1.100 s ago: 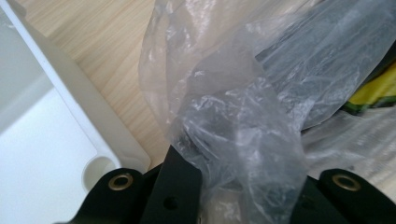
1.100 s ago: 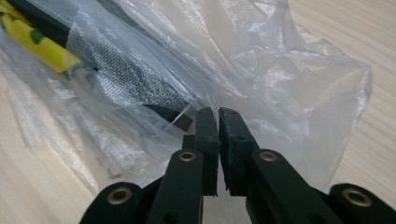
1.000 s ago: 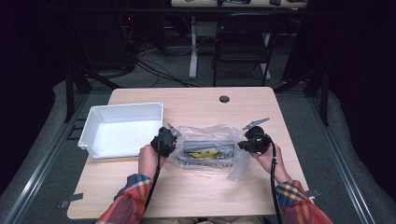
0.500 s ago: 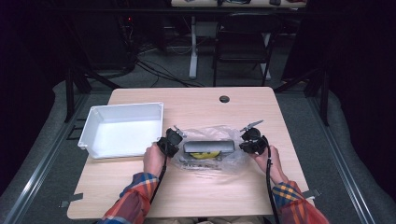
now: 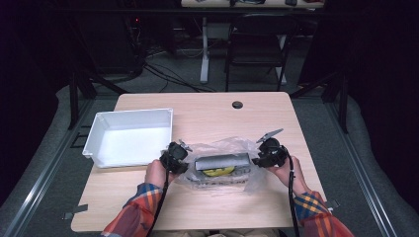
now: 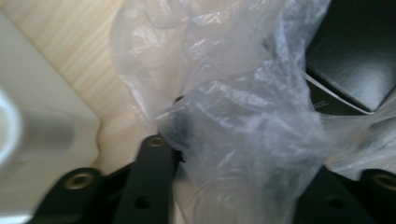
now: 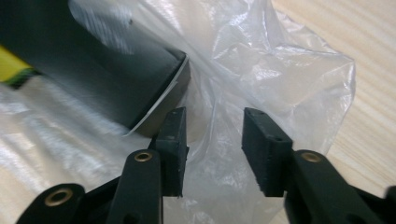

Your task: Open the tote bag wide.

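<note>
Both grippers' jaws have just been opening — the right gripper (image 7: 212, 135) stands parted around loose film of the plastic bag (image 5: 220, 165), the left gripper (image 6: 233, 186) parted with film bunched between — beside the black box (image 7: 93, 79).

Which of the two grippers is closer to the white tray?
The left gripper: it sits at the clear plastic bag's end beside the white tray. The right gripper is at the bag's far end.

A clear plastic bag (image 5: 222, 170) wraps a dark grey box (image 5: 222, 161); white tray (image 5: 129, 139), pale wood worktop (image 5: 207, 111), orange-and-blue plaid sleeves (image 5: 136, 212).
</note>
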{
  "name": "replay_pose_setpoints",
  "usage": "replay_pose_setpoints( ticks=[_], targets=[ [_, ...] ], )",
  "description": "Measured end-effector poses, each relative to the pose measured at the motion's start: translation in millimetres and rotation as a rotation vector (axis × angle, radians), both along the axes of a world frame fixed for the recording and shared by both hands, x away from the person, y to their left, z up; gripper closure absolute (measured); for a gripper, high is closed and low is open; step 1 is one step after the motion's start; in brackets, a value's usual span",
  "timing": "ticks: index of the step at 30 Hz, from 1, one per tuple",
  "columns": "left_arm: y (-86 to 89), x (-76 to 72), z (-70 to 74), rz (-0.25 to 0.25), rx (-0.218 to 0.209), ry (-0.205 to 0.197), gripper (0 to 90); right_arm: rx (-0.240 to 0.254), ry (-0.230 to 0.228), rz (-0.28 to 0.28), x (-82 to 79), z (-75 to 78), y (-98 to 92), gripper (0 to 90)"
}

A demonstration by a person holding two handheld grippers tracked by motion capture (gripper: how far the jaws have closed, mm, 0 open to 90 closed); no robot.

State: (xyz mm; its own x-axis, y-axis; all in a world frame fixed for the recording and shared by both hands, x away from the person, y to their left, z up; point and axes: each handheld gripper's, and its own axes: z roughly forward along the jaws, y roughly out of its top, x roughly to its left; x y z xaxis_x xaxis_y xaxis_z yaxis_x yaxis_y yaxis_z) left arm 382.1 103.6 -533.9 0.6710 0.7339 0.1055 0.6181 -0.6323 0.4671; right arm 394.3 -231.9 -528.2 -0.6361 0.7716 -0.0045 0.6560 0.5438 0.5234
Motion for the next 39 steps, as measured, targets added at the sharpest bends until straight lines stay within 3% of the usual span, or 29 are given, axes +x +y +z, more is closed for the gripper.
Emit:
replay_pose_setpoints(
  ticks=[2,7,11,16,19,23,28,32,34,36,39],
  targets=[
    [3.1,-2.1,6.1,-0.002,-0.019,-0.001,60.3,0.029,-0.02,-0.012,-3.8,3.0,0.1,53.0],
    [11.4,-8.0,19.1,0.001,-0.05,-0.011,50.3,0.041,-0.042,-0.001,-12.1,14.3,-3.1,50.6],
    [15.6,-11.9,26.6,-0.006,-0.055,-0.014,40.5,0.046,0.033,0.014,-15.3,12.0,-1.4,48.4],
    [19.3,-16.0,37.9,-0.038,-0.091,-0.052,33.9,0.033,0.051,0.016,-17.0,3.6,1.5,53.8],
    [25.0,-12.8,35.3,-0.032,-0.106,-0.035,32.3,0.025,0.04,0.017,-15.7,-1.2,2.7,63.4],
    [29.6,-11.7,33.8,-0.061,-0.169,-0.023,25.0,0.043,0.032,0.01,-14.3,-4.7,2.0,64.0],
    [20.5,-18.4,42.8,-0.119,-0.214,-0.047,16.1,0.044,0.021,0.004,-13.9,-4.0,1.6,64.1],
    [12.8,-24.7,53.6,-0.162,-0.217,-0.081,15.4,0.047,0.021,0.002,-13.9,-4.0,1.4,64.0],
    [7.2,-26.7,53.6,-0.18,-0.195,-0.096,17.2,0.059,0.018,0.0,-14.4,-4.4,2.3,63.5],
    [0.2,-25.8,46.3,-0.191,-0.156,-0.1,24.3,0.05,0.021,0.01,-14.6,-2.8,1.9,62.9],
    [-5.7,-21.2,33.1,-0.215,-0.11,-0.076,43.4,0.053,0.001,0.01,-17.0,-0.2,1.1,61.5]
  ],
)
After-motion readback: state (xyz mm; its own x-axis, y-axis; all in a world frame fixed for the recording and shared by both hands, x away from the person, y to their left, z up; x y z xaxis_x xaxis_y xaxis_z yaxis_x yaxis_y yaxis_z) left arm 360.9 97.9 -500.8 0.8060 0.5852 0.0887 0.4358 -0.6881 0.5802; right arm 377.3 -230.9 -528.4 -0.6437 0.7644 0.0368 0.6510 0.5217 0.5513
